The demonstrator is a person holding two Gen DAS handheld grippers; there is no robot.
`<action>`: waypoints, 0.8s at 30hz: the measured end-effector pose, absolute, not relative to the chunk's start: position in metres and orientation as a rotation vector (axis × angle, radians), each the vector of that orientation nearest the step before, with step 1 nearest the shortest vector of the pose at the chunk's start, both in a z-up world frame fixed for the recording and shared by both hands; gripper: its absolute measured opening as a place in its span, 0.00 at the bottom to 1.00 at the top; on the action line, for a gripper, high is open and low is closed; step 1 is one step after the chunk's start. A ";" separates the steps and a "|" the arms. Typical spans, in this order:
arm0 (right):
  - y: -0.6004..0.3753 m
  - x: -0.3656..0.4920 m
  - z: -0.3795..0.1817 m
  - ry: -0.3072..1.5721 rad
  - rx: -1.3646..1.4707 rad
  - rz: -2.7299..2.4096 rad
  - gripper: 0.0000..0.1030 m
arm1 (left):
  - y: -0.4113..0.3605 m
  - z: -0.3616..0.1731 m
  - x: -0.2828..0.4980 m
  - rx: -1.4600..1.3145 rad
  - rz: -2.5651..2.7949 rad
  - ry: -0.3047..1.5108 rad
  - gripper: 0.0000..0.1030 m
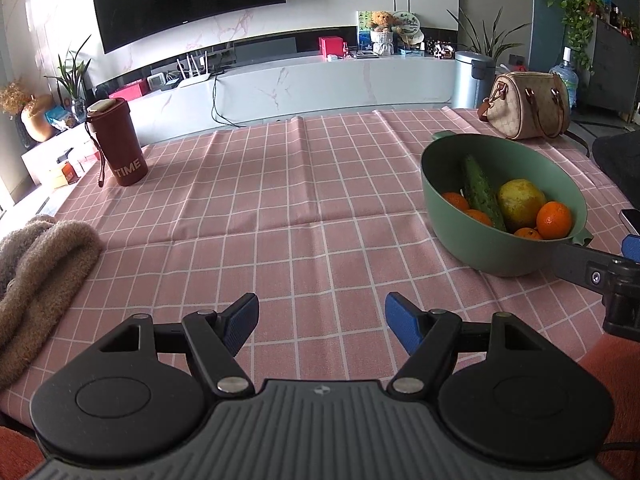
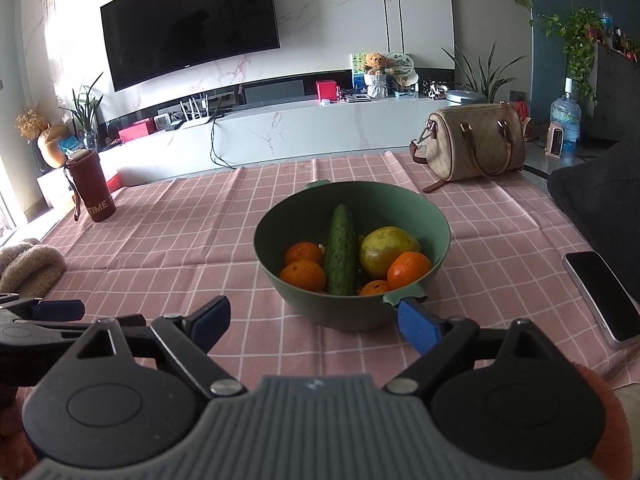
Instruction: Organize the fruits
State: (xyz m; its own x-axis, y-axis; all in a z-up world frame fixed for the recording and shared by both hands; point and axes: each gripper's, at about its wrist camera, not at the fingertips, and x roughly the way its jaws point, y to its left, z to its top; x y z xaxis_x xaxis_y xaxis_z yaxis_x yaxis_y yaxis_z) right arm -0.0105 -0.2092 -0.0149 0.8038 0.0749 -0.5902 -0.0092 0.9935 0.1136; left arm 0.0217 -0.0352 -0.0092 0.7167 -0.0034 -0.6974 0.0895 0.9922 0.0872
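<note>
Two grippers: both low over the table [image 1: 280, 200], side by side
Left gripper [image 1: 321, 322]: jaws wide, nothing between them, pointed at bare pink checked cloth
Right gripper [image 2: 314, 326]: jaws wide, nothing gripped; right blue pad just beside the bowl's near handle tab, contact unclear
Bowl [image 2: 280, 240]: green, upright on the cloth, straight ahead of the right gripper and off to the right of the left one
Cucumber [image 2: 341, 252]: leaning lengthwise in the bowl, tip toward the far rim
Oranges: four in the bowl, two left of the cucumber [image 2: 303, 275], two right of it [image 2: 409, 269]
Yellow-green fruit [image 2: 386, 250]: in the bowl, right of the cucumber, behind an orange
Cup [image 1: 116, 140]: dark red, marked TIME, upright at the far left of the table
Handbag [image 2: 476, 144]: beige, at the far right edge of the table
Phone [image 2: 600, 296]: face up, right of the bowl, near the table edge
Woolly cloth [image 1: 36, 280]: brown, bunched at the left edge
</note>
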 end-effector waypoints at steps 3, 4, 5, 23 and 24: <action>-0.211 -0.010 -0.015 0.638 0.112 0.046 0.85 | -0.035 -0.009 0.022 0.116 -0.049 0.771 0.82; -0.211 -0.009 -0.015 0.638 0.112 0.047 0.85 | -0.035 -0.009 0.022 0.115 -0.049 0.773 0.82; -0.210 -0.009 -0.015 0.638 0.111 0.047 0.85 | -0.035 -0.009 0.022 0.113 -0.049 0.774 0.82; -0.210 -0.009 -0.015 0.638 0.112 0.046 0.86 | -0.035 -0.010 0.024 0.107 -0.047 0.780 0.82; -0.210 -0.009 -0.015 0.638 0.112 0.046 0.86 | -0.035 -0.011 0.023 0.107 -0.047 0.780 0.82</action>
